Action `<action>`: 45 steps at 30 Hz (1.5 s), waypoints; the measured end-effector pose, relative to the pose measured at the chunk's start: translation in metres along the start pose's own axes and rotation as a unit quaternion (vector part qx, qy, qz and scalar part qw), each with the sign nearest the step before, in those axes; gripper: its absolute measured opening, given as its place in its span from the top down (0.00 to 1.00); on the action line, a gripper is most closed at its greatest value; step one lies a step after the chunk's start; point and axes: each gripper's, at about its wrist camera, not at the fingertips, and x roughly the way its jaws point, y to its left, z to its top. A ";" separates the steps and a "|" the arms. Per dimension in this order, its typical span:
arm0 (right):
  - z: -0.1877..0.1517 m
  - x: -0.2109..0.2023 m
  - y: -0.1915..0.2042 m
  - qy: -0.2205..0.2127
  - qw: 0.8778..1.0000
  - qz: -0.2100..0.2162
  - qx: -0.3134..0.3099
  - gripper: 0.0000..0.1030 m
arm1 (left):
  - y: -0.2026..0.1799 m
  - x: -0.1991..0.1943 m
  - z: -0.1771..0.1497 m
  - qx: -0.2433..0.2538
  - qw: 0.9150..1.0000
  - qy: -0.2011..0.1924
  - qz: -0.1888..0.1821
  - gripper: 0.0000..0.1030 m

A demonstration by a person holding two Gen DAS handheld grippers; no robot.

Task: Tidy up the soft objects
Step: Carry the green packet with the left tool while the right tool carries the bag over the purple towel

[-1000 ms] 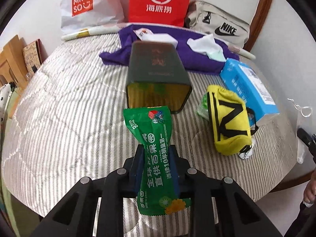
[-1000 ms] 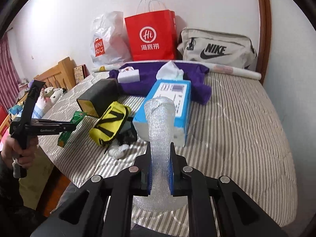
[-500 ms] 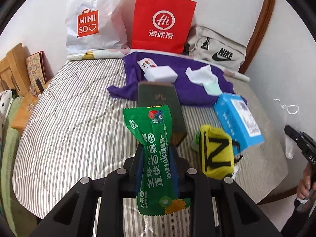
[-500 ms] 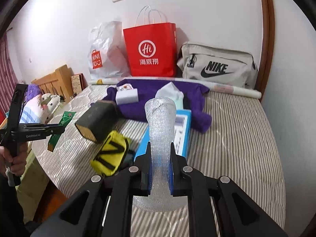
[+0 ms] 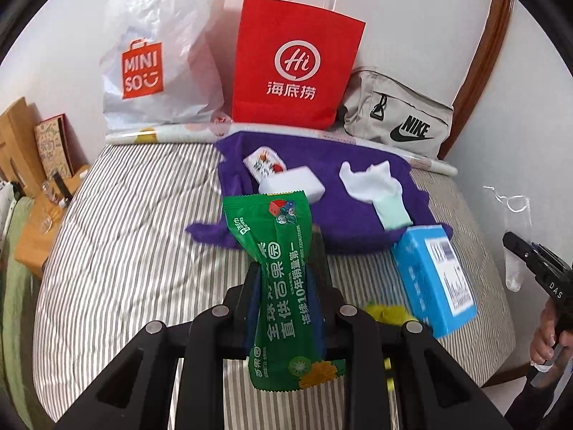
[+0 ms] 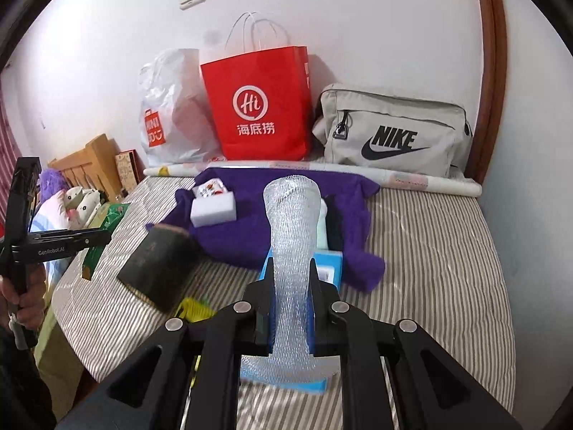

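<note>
The left gripper [image 5: 283, 297] pinches a green crinkly snack packet [image 5: 283, 279]; the right gripper [image 6: 292, 308] pinches a clear bubble-wrap sleeve [image 6: 292, 236]. Above the striped bed's [image 5: 125, 236] near edge, either slick film could slip free.

Even, fairly bright indoor light with soft, faint shadows. Both fisheye views bow straight lines strongly toward black corners. Mild glare lies on the crinkled white plastic shopping bag [image 5: 161, 53] at eleven o'clock. The dark rectangular box [image 6: 157, 265] looks motion-smeared.

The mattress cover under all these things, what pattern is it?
Thin grey and white stripes on the mattress cover, clearest in the left wrist view.
</note>
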 end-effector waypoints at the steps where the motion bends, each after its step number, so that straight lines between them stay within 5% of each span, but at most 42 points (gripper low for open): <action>1: 0.005 0.005 -0.001 0.000 1.000 -0.002 0.000 0.88 | 0.000 0.003 0.005 0.001 1.000 0.000 -0.001 0.77; 18: 0.045 0.092 -0.024 0.034 0.999 -0.005 -0.003 0.88 | -0.004 0.074 0.072 -0.009 0.999 0.013 -0.042 0.77; 45: 0.052 0.182 -0.040 0.101 0.995 0.007 -0.020 0.88 | -0.032 0.159 0.097 -0.001 0.996 0.063 -0.055 0.77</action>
